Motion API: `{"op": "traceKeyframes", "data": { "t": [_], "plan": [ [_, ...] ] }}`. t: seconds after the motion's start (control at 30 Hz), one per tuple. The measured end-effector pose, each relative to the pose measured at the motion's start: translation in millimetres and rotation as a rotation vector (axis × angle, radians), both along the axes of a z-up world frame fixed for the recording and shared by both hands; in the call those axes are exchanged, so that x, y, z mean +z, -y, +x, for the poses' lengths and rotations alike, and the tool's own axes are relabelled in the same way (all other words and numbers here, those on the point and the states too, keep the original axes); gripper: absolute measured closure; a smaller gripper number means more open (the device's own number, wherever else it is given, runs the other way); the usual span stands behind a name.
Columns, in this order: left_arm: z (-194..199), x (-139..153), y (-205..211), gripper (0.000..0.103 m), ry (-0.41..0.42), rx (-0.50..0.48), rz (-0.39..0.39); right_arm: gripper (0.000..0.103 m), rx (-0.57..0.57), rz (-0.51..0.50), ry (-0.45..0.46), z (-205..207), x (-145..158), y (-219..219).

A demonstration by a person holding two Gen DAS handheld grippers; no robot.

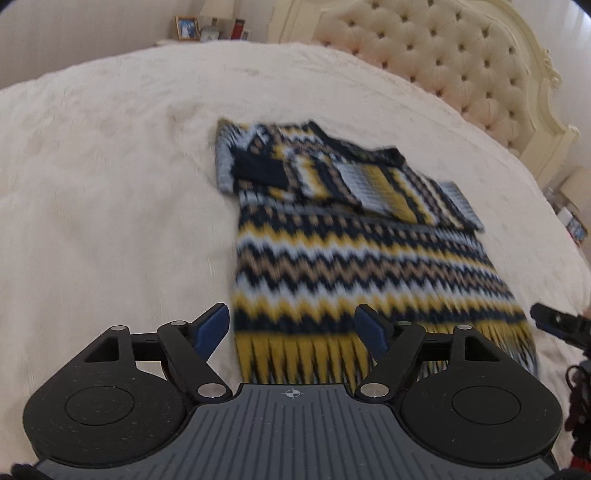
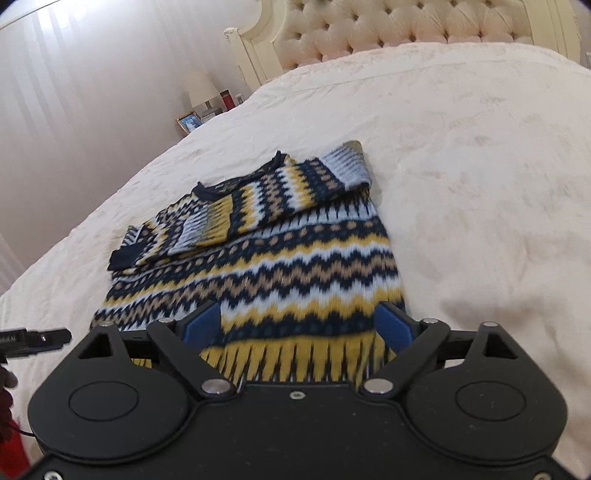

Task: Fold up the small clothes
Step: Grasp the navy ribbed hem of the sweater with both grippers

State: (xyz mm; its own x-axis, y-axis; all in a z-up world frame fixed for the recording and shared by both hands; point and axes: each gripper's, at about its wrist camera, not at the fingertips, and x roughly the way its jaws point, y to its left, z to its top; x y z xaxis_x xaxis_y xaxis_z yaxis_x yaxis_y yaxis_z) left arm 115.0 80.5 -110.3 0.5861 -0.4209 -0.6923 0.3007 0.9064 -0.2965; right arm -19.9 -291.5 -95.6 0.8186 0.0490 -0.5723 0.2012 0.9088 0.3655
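Both grippers, left [image 1: 291,326] and right [image 2: 297,321], gape empty over sweater [image 2: 258,266]: fringe nearest, length toward headboard [image 2: 369,33].

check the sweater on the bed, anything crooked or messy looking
Nothing stands out. The zigzag sweater lies flat on the bed cover, sleeves folded across its chest, fringed hem straight. Left gripper and right gripper are open, holding nothing.

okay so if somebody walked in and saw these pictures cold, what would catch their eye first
The zigzag-striped knit sweater in navy, yellow and pale blue, lying on the cream bedspread with its sleeves folded across the chest and its fringed hem nearest the cameras. Next, the two open grippers, left and right, above that hem, with the tufted headboard behind.
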Motion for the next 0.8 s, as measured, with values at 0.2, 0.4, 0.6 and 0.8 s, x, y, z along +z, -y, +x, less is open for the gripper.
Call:
{"op": "traceKeyframes", "data": {
  "t": [0.2, 0.4, 0.6, 0.8],
  "plan": [
    [-28.4, -13.6, 5.8, 0.026, -0.077, -0.012, 0.015, 0.003, 0.006, 0.059, -0.058, -24.0, -11.4, 3.3],
    [-47.1, -25.1, 10.0, 0.025, -0.117, -0.010, 0.039, 0.002, -0.002, 0.149, -0.155, -43.4, -30.4, 11.9],
    [-61.6, -31.0, 14.0, 0.025, -0.153, -0.013, 0.045, 0.001, 0.061, 0.192, -0.174, -51.1, -42.3, 5.6],
    [-76.5, -39.4, 19.7, 0.023, -0.172, -0.031, 0.074, 0.000, 0.095, 0.195, -0.177, -49.7, -49.4, -0.8]
  ]
}}
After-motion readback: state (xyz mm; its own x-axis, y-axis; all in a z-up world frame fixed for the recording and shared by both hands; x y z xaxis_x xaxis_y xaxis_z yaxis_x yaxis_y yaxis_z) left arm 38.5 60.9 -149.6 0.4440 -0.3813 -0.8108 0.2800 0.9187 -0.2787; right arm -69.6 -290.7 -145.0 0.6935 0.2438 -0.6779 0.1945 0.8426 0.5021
